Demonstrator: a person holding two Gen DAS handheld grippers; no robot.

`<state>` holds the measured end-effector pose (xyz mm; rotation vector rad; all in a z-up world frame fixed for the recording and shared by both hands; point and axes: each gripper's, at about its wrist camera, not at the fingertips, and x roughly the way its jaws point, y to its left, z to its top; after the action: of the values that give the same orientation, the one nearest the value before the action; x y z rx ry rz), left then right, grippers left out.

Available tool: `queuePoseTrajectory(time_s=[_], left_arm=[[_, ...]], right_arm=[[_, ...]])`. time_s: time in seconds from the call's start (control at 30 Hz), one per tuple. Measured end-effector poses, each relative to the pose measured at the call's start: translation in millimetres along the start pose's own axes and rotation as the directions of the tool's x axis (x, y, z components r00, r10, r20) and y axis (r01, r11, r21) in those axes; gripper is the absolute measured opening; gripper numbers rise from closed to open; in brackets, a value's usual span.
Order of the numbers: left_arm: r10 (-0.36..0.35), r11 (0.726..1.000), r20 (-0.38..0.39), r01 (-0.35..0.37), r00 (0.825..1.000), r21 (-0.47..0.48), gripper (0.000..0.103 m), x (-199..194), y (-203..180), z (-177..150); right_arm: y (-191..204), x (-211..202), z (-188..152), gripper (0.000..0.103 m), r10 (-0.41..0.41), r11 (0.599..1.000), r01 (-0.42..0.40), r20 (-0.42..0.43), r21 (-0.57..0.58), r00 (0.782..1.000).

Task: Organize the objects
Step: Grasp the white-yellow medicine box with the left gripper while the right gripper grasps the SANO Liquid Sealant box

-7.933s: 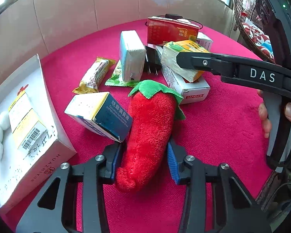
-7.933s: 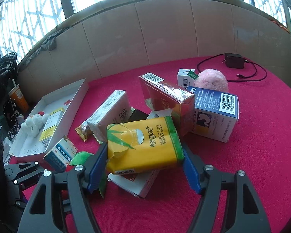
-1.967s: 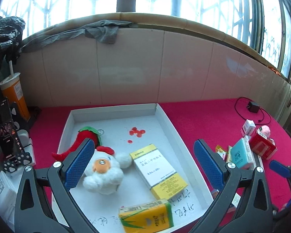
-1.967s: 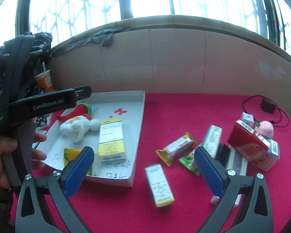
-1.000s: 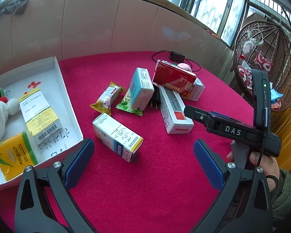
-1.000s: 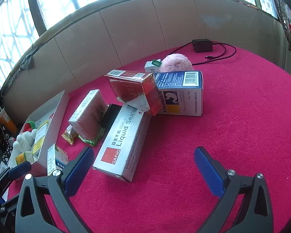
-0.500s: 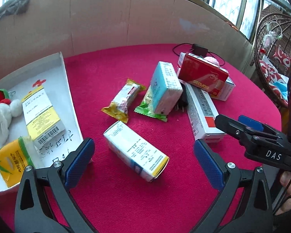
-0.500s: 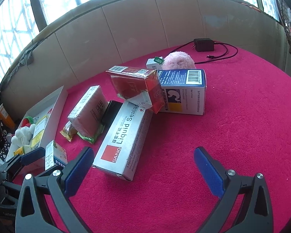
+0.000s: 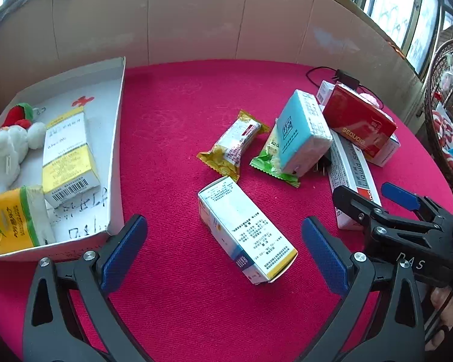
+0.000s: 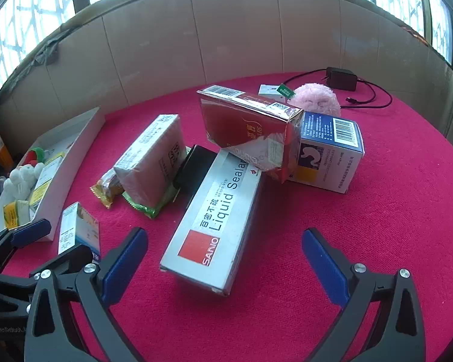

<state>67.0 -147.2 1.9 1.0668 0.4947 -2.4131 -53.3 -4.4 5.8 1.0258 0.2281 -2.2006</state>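
On a red cloth table [image 9: 181, 96] by tiled wall [image 10: 226, 30], both grippers' fingers apart, empty.

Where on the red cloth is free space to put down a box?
Bare cloth lies between the white tray and the yellow snack packet, and right of the blue-and-white box. The pile around the red box is crowded.

Chili toy [image 9: 16, 113] and tissue pack [image 9: 13, 217] now dropped in the tray [image 9: 116, 150] at 9 o'clock; both grippers back out, wide open, empty.
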Motion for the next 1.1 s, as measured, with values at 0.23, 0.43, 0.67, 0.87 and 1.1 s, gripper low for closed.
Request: queuePoseTrajectory(time_s=[0.23,0.43,0.67,0.87,1.1], left_arm=[[0.025,1.0,-0.011,-0.025,1.0,0.001,0.09,6,4,-8],[-0.014,1.0,0.005,0.014,1.0,0.025,0.035,1,9,-11],[-0.024,0.997,0.05,0.021,0.998,0.072,0.025,-10,-1,-14],[0.009,0.988,0.143,-0.03,0.99,0.149,0.025,-24,-17,-16],[0.024,0.985,0.222,-0.06,0.975,0.16,0.025,-34,-18,-16]], right_arm=[[2,5,-3,0.071,-0.019,1.0,0.019,-0.034,-0.014,0.999],[-10,-9,-14,0.045,-0.006,1.0,0.006,-0.024,0.002,1.0],[-12,-18,-14,0.044,0.038,0.999,-0.038,0.016,0.003,0.999],[-10,-27,-13,0.044,0.056,0.998,-0.054,0.078,-0.022,0.995],[-8,-40,-14,0.044,0.071,0.997,-0.067,0.146,-0.035,0.987]])
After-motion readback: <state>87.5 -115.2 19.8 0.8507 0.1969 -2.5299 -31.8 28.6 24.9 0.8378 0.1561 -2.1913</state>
